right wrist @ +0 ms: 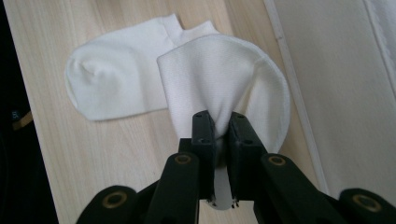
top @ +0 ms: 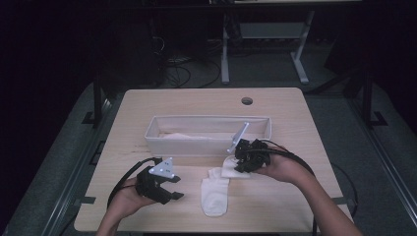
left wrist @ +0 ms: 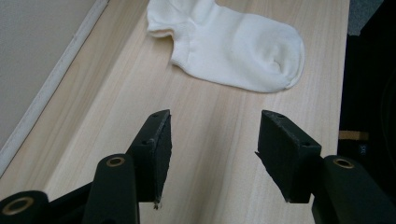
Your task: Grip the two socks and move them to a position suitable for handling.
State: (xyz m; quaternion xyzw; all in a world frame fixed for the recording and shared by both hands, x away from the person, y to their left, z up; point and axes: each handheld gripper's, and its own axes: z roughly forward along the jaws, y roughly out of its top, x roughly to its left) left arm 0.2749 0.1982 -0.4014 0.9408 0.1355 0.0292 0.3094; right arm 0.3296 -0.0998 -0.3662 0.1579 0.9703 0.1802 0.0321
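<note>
Right tongs (right wrist: 222, 122) pinching soft white sock (right wrist: 219, 74), bunched

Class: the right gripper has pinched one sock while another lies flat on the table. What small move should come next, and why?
Probably lift the pinched sock a little and carry it toward the bin. The right gripper is shut on its fabric, and it overlaps the flat sock, so lifting first should avoid dragging that one. The left gripper stands open, free for the flat sock.
</note>
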